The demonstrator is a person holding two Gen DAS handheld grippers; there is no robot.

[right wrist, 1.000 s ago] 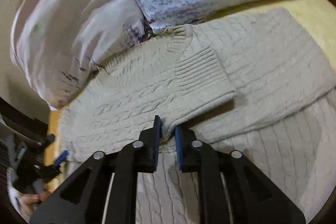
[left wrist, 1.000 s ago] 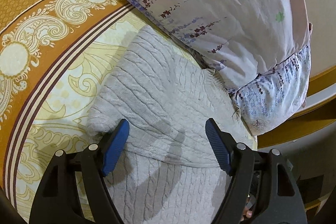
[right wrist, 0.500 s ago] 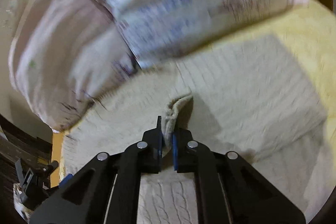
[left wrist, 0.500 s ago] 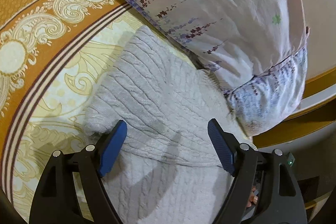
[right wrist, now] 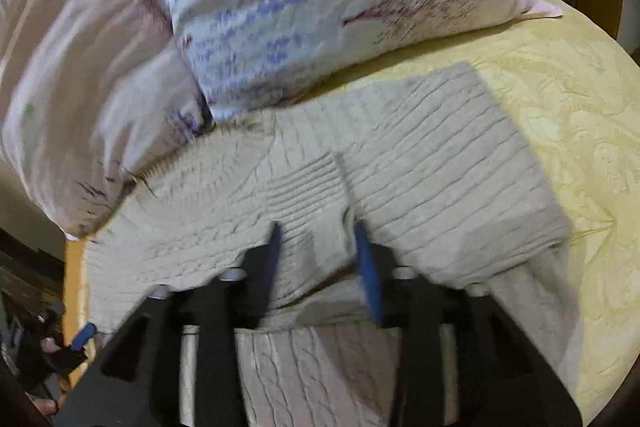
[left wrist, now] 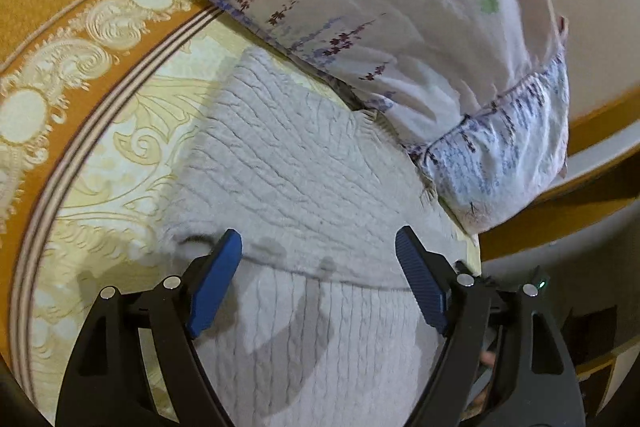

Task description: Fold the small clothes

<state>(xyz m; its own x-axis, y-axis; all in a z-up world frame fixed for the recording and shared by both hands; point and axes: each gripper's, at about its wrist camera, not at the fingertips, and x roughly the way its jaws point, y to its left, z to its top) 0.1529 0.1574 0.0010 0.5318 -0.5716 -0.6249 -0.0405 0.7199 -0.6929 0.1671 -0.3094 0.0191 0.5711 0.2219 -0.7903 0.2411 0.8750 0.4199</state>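
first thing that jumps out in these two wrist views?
The cream cable-knit sweater fills the middle of both views, folded over on the yellow patterned bedspread. Behind it lie floral pillows. Both claws hang open over the knit: the left claw spread wide, the right claw blurred, straddling a ribbed cuff.

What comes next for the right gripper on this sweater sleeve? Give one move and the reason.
Probably lift the right gripper up and back off the sweater. Its jaws stand open around the ribbed cuff, which lies flat across the folded body, so the sleeve looks placed. The left gripper hovers open.
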